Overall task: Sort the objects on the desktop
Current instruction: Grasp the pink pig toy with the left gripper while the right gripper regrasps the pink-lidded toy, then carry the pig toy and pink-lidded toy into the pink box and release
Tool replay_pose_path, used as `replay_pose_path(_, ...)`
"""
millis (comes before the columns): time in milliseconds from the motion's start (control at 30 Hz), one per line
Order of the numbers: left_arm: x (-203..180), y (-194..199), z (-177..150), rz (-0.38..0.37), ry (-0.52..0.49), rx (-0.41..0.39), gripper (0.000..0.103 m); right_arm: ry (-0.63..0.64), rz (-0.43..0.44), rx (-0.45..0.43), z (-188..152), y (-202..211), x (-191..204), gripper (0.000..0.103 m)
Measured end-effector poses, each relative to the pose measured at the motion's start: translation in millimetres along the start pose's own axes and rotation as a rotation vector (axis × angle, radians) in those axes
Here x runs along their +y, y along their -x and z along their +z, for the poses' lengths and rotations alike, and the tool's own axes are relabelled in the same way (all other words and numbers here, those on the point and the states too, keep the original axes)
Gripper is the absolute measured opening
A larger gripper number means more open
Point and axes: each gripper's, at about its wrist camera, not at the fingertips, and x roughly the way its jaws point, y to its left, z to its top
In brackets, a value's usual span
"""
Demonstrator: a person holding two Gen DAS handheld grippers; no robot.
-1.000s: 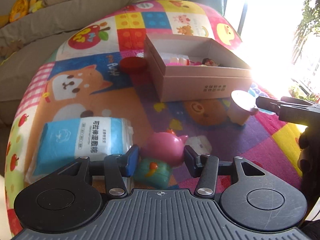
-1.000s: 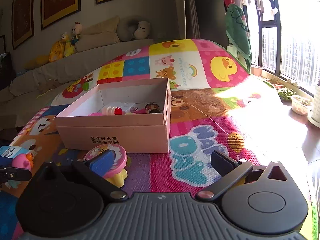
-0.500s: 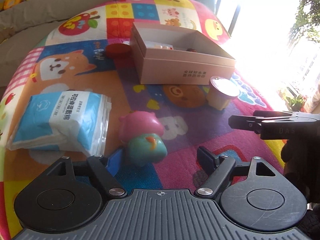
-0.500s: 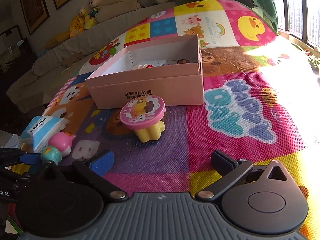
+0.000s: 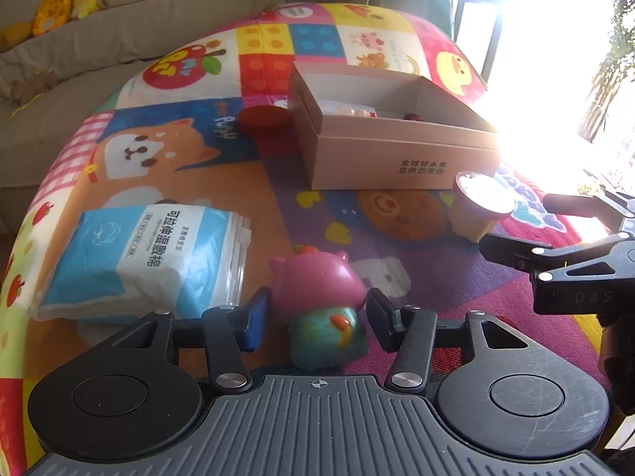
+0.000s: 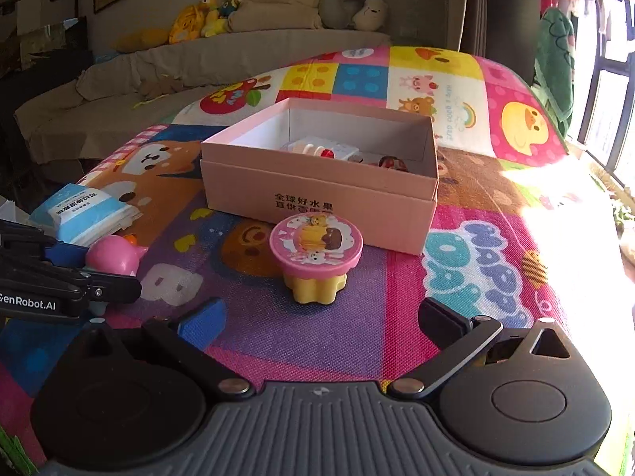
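Left hand-held gripper (image 5: 313,319) closing around a pink-and-teal plastic toy (image 5: 319,305), right hand-held gripper (image 6: 319,319) apart; pink cardboard box (image 6: 317,194) at twelve o'clock partly filled

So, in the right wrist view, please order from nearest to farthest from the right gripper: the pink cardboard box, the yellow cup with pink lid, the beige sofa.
From the right gripper:
1. Yellow cup with pink lid, just ahead on the mat.
2. Pink cardboard box, directly behind the cup.
3. Beige sofa, far back, beyond the mat.

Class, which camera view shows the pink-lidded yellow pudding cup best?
The right wrist view: the pudding cup stands centred, its cartoon lid and yellow base sharp. In the left wrist view the pudding cup sits far right, its lid washed out by window glare.
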Motion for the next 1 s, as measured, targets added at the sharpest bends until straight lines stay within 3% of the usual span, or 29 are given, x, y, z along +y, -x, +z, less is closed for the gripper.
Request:
replay_pose_path(200,0,-1,2,-0.009,0.013,-0.004,0.058,-0.009,0.002,0.037,22,-27,0,0.082)
replay_pose_path(300,-1,-5,4,-0.004,0.012,-0.007,0.056,-0.051,0.033,0.105,27,-42,-6,0.059)
replay_pose_path(333,-1,-5,5,-0.003,0.01,-0.008,0.056,-0.065,0.041,0.126,28,-44,-9,0.055)
replay_pose_path(533,-10,6,20,-0.054,-0.053,-0.047,0.053,-0.073,0.07,0.11,38,-16,-20,0.055)
replay_pose_path(600,-15,19,44,-0.089,-0.079,-0.12,0.053,-0.073,0.083,0.035,55,8,-30,0.055)
replay_pose_path(733,-28,33,99,-0.086,-0.152,-0.284,0.053,-0.126,0.065,-0.143,101,54,-55,0.055)
replay_pose_path(833,-47,27,138,-0.082,-0.223,-0.38,0.054,-0.145,0.008,-0.225,121,71,-69,0.055)
replay_pose_path(933,-65,8,172,-0.079,-0.278,-0.409,0.061,-0.161,-0.026,-0.25,136,71,-79,0.055)
replay_pose_path(1000,-66,-1,187,-0.051,-0.248,-0.395,0.064,-0.163,-0.046,-0.247,143,66,-85,0.055)
